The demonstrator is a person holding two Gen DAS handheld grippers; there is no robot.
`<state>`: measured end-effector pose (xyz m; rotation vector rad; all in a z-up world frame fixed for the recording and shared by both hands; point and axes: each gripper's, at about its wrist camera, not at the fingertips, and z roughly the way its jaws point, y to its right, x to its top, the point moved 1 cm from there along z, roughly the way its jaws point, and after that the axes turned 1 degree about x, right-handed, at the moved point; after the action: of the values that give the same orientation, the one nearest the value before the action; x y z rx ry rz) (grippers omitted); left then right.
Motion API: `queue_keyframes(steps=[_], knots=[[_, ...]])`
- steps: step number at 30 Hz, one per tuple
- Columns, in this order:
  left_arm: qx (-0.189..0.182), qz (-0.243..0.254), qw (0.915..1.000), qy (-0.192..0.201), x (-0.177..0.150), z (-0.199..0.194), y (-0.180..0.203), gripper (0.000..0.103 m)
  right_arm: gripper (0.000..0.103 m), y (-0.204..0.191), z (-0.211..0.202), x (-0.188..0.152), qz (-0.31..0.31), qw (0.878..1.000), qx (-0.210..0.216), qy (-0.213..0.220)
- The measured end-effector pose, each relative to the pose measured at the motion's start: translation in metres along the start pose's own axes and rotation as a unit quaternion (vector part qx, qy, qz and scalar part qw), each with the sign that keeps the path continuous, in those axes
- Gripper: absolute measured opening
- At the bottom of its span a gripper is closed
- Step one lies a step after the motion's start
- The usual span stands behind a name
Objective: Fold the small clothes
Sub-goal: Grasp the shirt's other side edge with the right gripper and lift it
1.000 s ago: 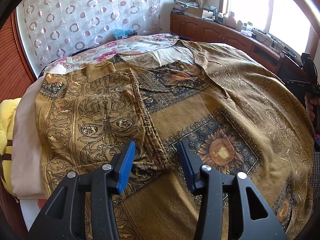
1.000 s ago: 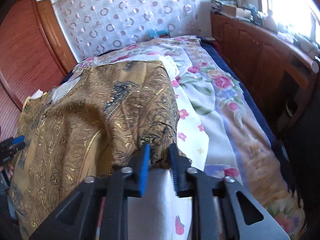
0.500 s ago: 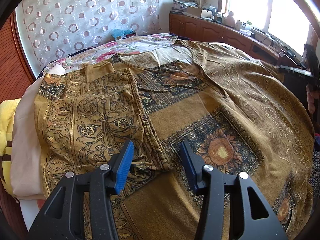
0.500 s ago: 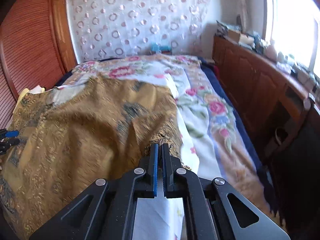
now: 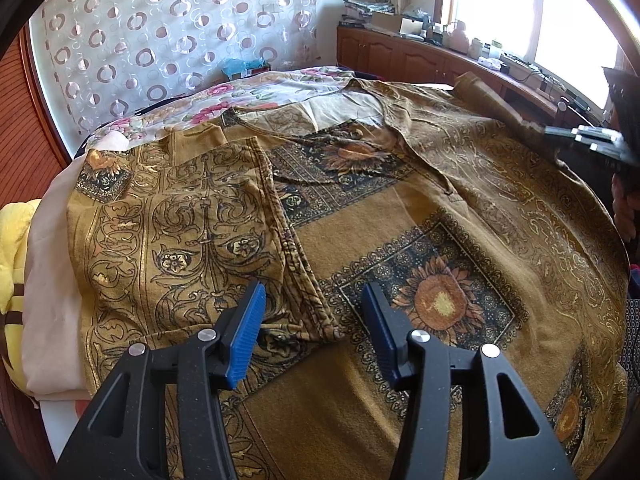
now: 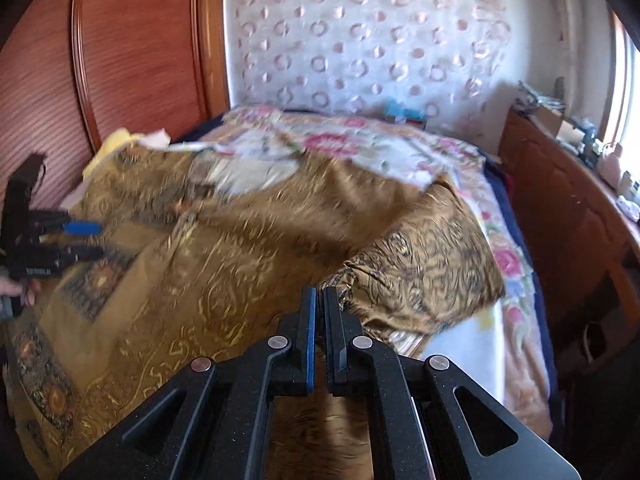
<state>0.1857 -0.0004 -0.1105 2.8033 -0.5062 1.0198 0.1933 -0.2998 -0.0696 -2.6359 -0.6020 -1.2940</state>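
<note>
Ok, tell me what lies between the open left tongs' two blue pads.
In the left wrist view, the folded-over edge of the golden shirt lies between the left tongs.

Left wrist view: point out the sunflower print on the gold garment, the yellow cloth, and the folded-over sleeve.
sunflower print [image 5: 440,300]: left wrist view, flower's centre.
yellow cloth [image 5: 14,240]: left wrist view, bare yellow surface at the left edge.
folded-over sleeve [image 5: 180,232]: left wrist view, middle of its scrollwork panel.

The mustard-gold cotton garment [image 5: 400,216] bears black scrollwork and navy-framed orange sunflowers — the white floral bedsheet [image 6: 360,144] shows pink roses. A white sheer curtain [image 5: 160,40] carries brown rings — blue pads [image 5: 246,334] line black fingers.
</note>
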Motion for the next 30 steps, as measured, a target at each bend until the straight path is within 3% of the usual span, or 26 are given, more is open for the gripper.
queue_keyframes(steps=[9,11,13,16,24,27,30], knots=[[0.001,-0.002,1.0,0.0,0.0,-0.001,-0.001,0.052,0.008,-0.002,0.008,0.003,0.015,1.0,0.0,-0.004],[0.008,-0.012,0.9999,-0.001,-0.001,-0.002,-0.002,0.052,0.013,0.003,-0.006,0.004,0.027,1.0,0.003,0.009],[0.021,-0.02,0.9996,0.001,-0.001,-0.003,-0.001,0.052,0.027,0.009,-0.018,0.006,0.035,0.999,0.004,0.021],[0.05,-0.024,0.9984,0.015,-0.003,-0.009,0.005,0.052,0.035,0.019,-0.027,0.01,0.042,0.999,-0.003,0.034],[0.021,-0.048,0.9955,0.08,-0.004,-0.05,0.025,0.052,0.037,0.06,0.009,0.004,0.087,0.994,-0.067,-0.012],[-0.005,-0.057,0.9944,0.088,-0.006,-0.058,0.032,0.052,0.037,0.078,0.027,-0.002,0.124,0.99,-0.06,-0.03],[0.0,-0.058,0.995,0.081,-0.006,-0.054,0.039,0.052,0.037,0.087,0.037,-0.005,0.154,0.986,-0.047,-0.035]])
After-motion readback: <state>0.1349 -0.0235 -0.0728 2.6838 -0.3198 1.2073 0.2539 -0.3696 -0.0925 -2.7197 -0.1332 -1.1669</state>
